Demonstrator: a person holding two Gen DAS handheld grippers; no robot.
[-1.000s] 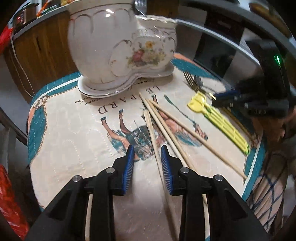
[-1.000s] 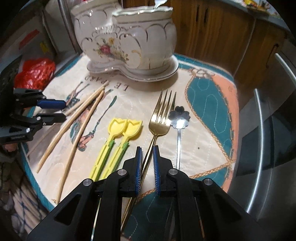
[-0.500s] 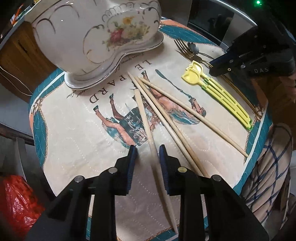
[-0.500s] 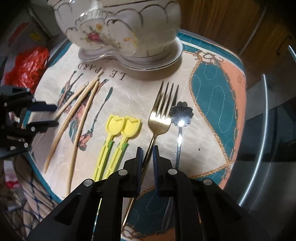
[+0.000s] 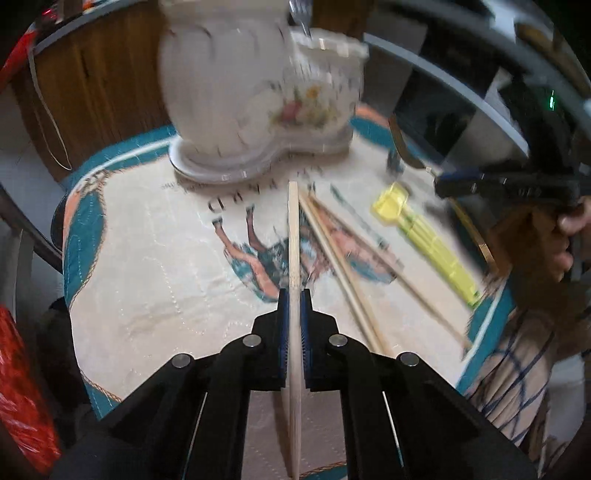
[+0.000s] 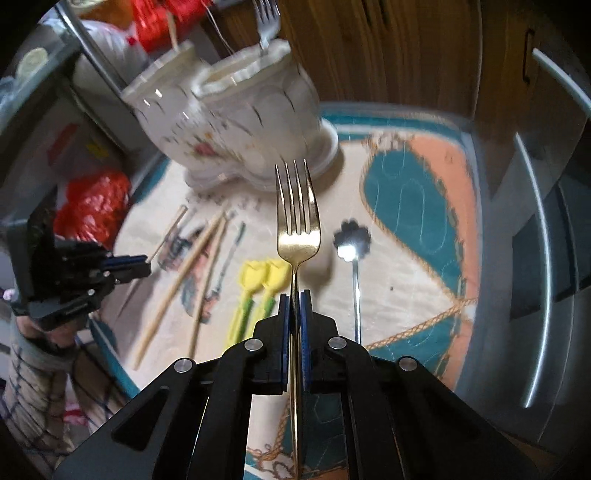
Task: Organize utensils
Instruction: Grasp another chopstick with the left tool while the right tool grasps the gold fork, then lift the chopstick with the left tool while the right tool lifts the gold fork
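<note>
Presently, on the table (image 5: pixel 140 295), covered by a printed quilted mat:

- Left gripper (image 5: pixel 294 306), lower centre of the left view: fingers closed on one wooden chopstick (image 5: pixel 293 240), which runs straight up the frame toward the holder.
- Right gripper (image 6: pixel 294 306), lower centre of the right view: fingers closed on the handle of a gold fork (image 6: pixel 296 214), tines pointing up the frame, lifted clear of the mat.
- White flowered ceramic holder (image 5: pixel 258 92), top centre of the left view, standing on its matching base; a silver fork (image 6: pixel 266 22) stands in it, seen at the top of the right view.
- Loose chopsticks (image 5: pixel 343 258), just right of the held one, lying on the mat.
- Two yellow tulip-headed picks (image 6: pixel 264 277), side by side on the mat, left of the gold fork.
- Flower-bowled silver spoon (image 6: pixel 352 247), on the mat, right of the gold fork.
- Red plastic bag (image 6: pixel 92 206), left edge of the right view.
</note>
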